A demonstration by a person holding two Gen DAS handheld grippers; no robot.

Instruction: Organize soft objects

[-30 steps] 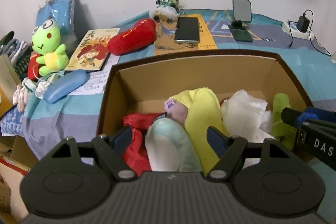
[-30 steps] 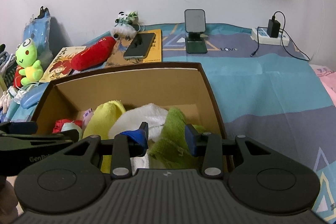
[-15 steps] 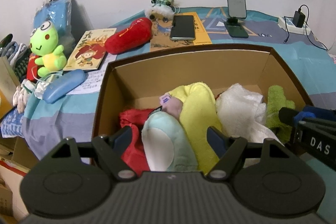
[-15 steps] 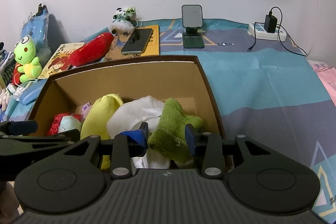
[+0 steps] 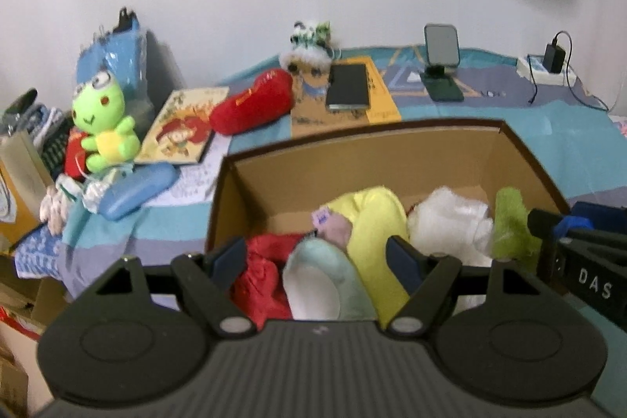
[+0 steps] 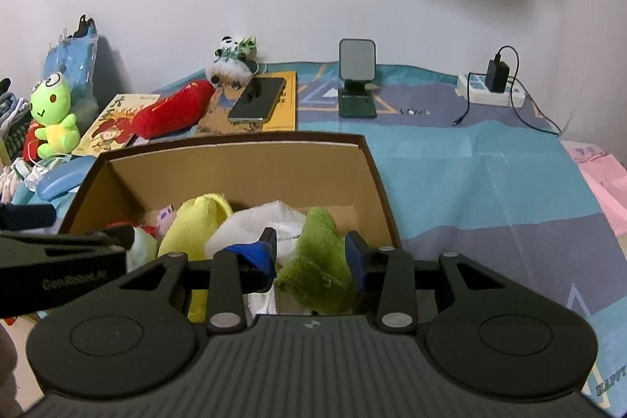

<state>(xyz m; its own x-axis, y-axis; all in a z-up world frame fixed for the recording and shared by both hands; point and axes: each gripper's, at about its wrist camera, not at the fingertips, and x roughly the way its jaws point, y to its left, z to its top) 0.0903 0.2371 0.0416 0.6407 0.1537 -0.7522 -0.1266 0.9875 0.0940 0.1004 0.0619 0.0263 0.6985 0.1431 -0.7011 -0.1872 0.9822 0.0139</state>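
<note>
- The cardboard box (image 6: 235, 179) sits open-topped on the bed; in the right wrist view its dark rim runs from 9 o'clock across to 3 o'clock, and the far wall stands upright and bare above the pile.
- Inside lie the soft things — a red cloth (image 5: 266, 273) at the left end, a mint plush (image 5: 325, 285), a yellow sock (image 5: 376, 226), a white fluffy cloth (image 5: 446, 222) and a green sock (image 6: 317, 257) at the right end.
- The yellow sock's long axis runs from 6 o'clock up toward 12, its rounded end toward the far wall; the green sock's length runs the same way, upper end toward 12.
- The left gripper (image 5: 319, 257) hangs over the near edge, jaws wide apart and clamped on nothing; the mint plush and yellow sock show between them.
- The right gripper (image 6: 311, 253) has its fingers on either side of the green sock — whether the pads press on it I cannot tell.
- Open bedspread (image 6: 490, 183) lies from 1 to 4 o'clock of the box.
- At 10 to 11 o'clock it is crowded: a frog plush (image 5: 104, 120), a red pillow toy (image 5: 250, 104), a picture book (image 5: 182, 128), a phone (image 5: 348, 87).
</note>
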